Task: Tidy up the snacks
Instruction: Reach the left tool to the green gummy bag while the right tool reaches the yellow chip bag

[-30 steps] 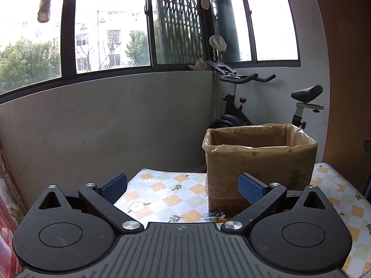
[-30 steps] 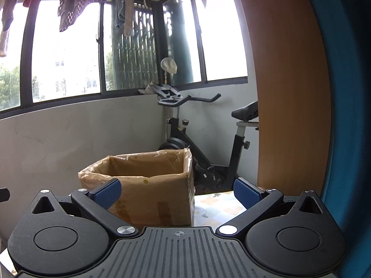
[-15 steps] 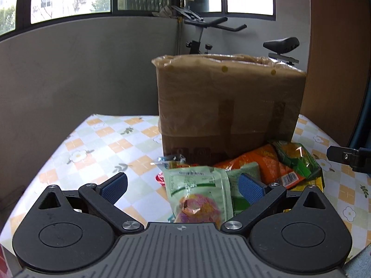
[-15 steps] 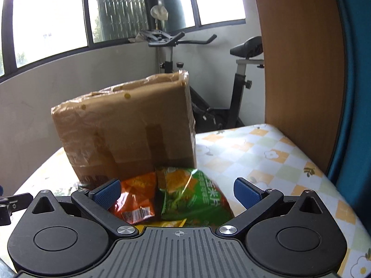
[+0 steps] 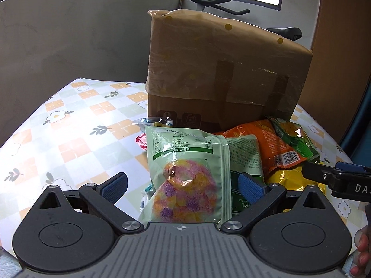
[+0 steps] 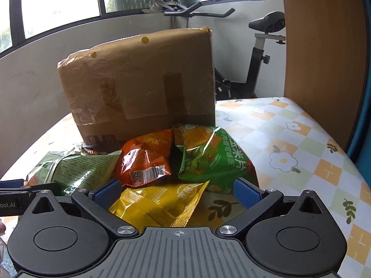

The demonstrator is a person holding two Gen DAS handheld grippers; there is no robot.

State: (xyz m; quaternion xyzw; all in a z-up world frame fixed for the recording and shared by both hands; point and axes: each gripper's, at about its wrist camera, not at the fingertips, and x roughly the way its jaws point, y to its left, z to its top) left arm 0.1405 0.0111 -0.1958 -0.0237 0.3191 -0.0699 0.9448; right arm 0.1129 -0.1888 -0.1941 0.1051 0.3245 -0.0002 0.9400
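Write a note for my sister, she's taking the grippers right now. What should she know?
Left hand-held gripper: open, empty, over the pale green bag.
Right hand-held gripper: open, empty, over the yellow bag.
Snacks: those two plus an orange bag and a green bag, piled on the table in front of the box.
Done: nothing picked up; I can't see inside the box.
Left: grab each bag and sort it.
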